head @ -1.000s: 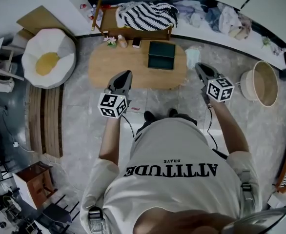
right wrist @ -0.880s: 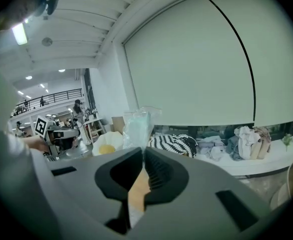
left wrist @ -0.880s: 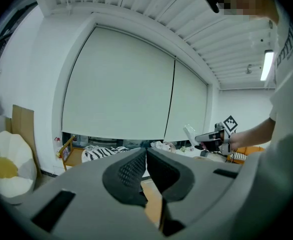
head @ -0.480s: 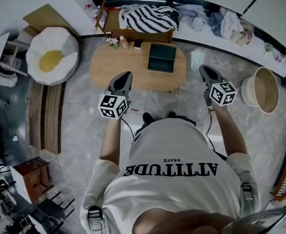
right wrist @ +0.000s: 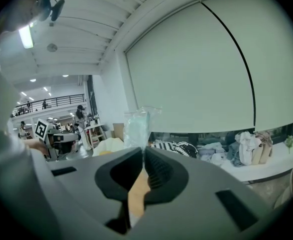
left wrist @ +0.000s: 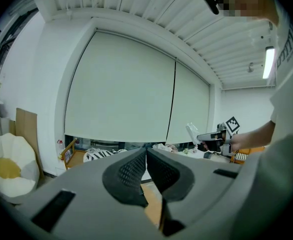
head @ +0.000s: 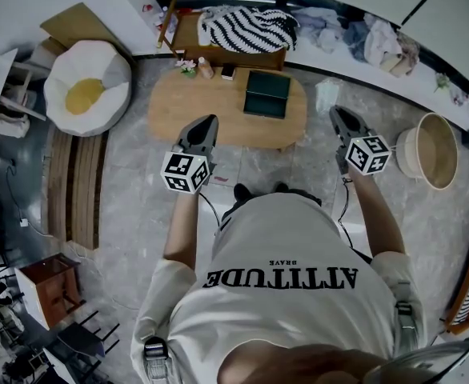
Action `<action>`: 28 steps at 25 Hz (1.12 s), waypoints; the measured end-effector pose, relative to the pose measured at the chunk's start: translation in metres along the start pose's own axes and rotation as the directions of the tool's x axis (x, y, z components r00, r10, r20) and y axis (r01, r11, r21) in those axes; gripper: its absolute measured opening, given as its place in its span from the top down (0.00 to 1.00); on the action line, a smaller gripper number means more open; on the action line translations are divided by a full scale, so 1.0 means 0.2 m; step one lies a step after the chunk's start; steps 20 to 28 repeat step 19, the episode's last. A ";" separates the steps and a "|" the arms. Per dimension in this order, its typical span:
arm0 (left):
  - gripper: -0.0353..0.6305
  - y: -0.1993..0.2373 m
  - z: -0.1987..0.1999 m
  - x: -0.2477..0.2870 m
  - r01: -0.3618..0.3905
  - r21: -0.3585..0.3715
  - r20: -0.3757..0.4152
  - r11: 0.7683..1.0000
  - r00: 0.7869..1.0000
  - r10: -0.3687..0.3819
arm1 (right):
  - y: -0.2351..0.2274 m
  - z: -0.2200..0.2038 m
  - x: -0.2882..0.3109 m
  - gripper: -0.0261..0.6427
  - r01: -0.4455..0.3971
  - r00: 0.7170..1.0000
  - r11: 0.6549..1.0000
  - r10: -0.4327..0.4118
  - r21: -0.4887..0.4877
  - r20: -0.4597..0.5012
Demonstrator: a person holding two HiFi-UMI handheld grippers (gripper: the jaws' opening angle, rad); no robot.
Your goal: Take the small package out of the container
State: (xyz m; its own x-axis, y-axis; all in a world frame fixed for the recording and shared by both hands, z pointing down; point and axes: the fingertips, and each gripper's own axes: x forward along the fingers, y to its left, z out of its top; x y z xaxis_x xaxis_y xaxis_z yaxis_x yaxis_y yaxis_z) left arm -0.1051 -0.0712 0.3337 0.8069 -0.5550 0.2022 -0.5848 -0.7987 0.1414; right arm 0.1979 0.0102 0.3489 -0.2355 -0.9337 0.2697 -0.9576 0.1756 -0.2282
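The container, a dark green box (head: 266, 94), sits on the oval wooden table (head: 178, 110). The small package (head: 327, 96) is a clear, pale bag that stands up from the tips of my right gripper (head: 338, 113), out to the right of the table and apart from the box. In the right gripper view the package (right wrist: 136, 126) rises from between the jaws of the right gripper (right wrist: 144, 153), which are shut on its lower edge. My left gripper (head: 207, 123) hangs over the table's near edge, shut with nothing in it; its pads (left wrist: 136, 170) meet at the tip.
A white beanbag with a yellow centre (head: 86, 94) lies left of the table. A striped cloth (head: 246, 27) rests on a wooden seat behind it. A round basket (head: 429, 149) stands at the right. Clothes (head: 378, 38) lie along the far ledge.
My right gripper has drifted a little to the right and nearer the person, the package still in it. The left gripper has stayed where it was.
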 end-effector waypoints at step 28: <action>0.91 0.04 0.01 -0.03 0.004 0.005 -0.001 1.000 1.000 -0.004 | 0.04 -0.02 0.01 0.92 0.006 1.000 1.000 -0.006 0.019 0.004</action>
